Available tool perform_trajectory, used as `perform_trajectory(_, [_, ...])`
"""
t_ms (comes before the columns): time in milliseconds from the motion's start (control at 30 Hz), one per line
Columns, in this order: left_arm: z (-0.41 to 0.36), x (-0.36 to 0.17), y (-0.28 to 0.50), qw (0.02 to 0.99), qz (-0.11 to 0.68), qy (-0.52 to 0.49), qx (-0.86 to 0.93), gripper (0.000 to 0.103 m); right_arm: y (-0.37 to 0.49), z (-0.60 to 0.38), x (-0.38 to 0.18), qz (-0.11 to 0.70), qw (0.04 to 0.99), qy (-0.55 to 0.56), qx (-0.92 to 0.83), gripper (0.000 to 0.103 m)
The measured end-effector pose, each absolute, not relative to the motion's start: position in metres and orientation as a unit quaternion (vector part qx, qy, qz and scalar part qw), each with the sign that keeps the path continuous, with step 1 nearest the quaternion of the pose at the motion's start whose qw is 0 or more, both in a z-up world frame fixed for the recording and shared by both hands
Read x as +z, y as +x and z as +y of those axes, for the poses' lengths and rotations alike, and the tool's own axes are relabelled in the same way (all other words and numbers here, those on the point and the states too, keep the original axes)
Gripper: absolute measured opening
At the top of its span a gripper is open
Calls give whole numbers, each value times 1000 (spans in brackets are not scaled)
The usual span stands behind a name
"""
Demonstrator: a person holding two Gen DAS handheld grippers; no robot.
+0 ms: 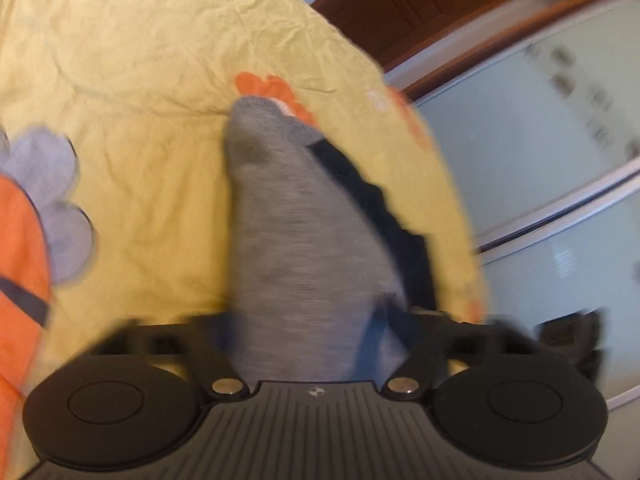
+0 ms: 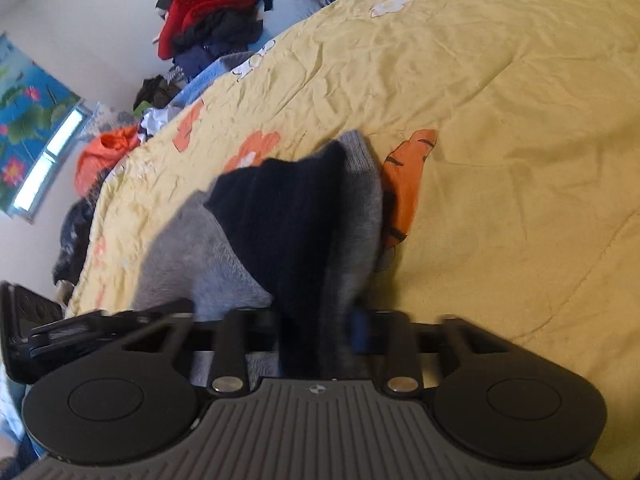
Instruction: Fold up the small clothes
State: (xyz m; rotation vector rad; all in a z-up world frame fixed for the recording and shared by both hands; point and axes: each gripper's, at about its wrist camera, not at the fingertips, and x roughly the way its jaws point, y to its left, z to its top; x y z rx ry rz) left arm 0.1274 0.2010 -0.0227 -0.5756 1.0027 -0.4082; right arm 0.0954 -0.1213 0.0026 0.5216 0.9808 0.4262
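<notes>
Gripping a grey knit sock [image 1: 288,240], the left gripper [image 1: 316,320] is closed on its near end, with a dark ribbed piece [image 1: 400,232] along its right edge, above a crumpled yellow sheet [image 1: 140,80] printed with orange flowers. The right gripper [image 2: 320,320] pinches the grey [image 2: 360,220] and dark [image 2: 288,220] cloth together above that sheet [image 2: 500,120]; a clothes heap [image 2: 212,20] lies beyond.

The left gripper [image 1: 316,320] is clamped on a grey sock [image 1: 296,232], which extends forward over a yellow bedspread [image 1: 152,80]. A dark navy fabric [image 1: 400,224] lies along the sock's right edge. The picture is motion-blurred.
</notes>
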Motion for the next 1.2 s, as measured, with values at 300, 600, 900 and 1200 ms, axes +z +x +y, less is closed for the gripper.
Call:
perform_trajectory(300, [216, 13, 122, 849, 446, -188, -212, 29, 85, -95, 36, 426, 833, 258, 241, 26])
perform_trajectory(600, [290, 8, 125, 861, 462, -164, -134, 45, 134, -15, 7, 461, 817, 235, 253, 36])
perform_trajectory(900, [328, -9, 49, 819, 458, -289, -189, 82, 69, -65, 6, 484, 770, 301, 286, 63])
perform_trajectory(1200, [306, -19, 37, 812, 480, -269, -194, 17, 49, -47, -3, 514, 757, 282, 287, 21])
